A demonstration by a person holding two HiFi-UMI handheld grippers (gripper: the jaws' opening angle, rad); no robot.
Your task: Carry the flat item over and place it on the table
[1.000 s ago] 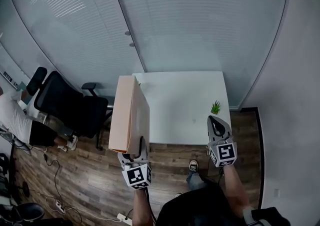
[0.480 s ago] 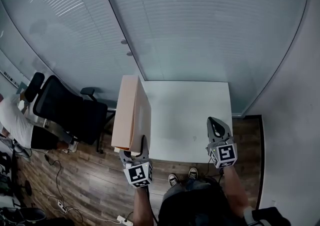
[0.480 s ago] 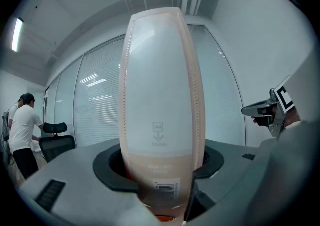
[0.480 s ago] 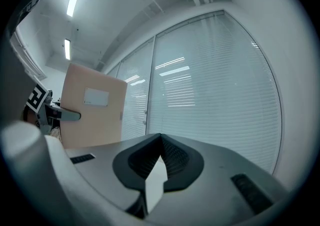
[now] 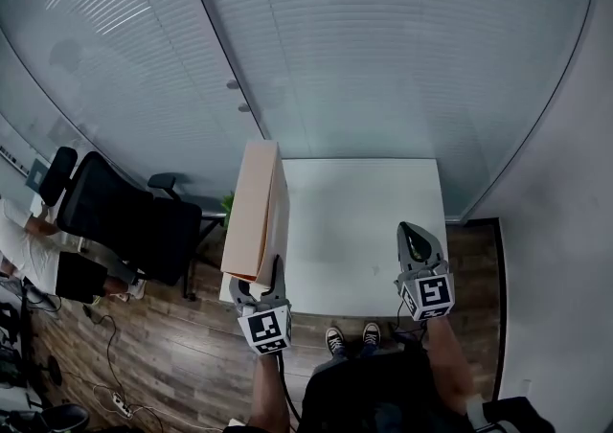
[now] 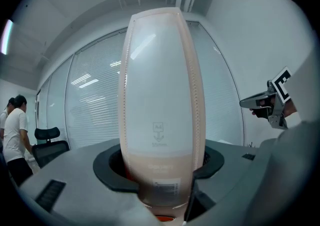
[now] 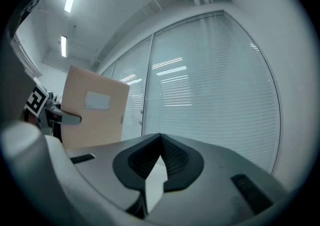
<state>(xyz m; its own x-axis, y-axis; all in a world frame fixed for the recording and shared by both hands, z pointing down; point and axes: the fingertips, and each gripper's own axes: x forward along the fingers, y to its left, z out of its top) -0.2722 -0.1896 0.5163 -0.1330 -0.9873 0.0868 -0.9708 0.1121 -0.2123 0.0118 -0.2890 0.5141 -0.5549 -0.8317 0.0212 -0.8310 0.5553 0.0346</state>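
Note:
The flat item is a tall peach document case (image 5: 257,216) with a clear front and a small label (image 6: 160,105). It stands upright and is pinched at its lower edge by my left gripper (image 5: 257,283), over the near left corner of the white table (image 5: 369,220). In the right gripper view the case (image 7: 95,115) shows at the left as a tan panel. My right gripper (image 5: 410,230) hangs above the table's near right part, jaws together and nothing between them (image 7: 160,145). The left gripper view also shows the right gripper (image 6: 265,102) at its right.
Glass walls with blinds (image 5: 383,57) enclose the table at the back and left. A black office chair (image 5: 124,220) stands left of the table, with a person in a white shirt (image 5: 24,239) beyond it. Cables (image 5: 105,393) lie on the wooden floor.
The table has come nearer to the person's feet. The case, still held upright, now stands over the table's left edge. The right gripper keeps its place.

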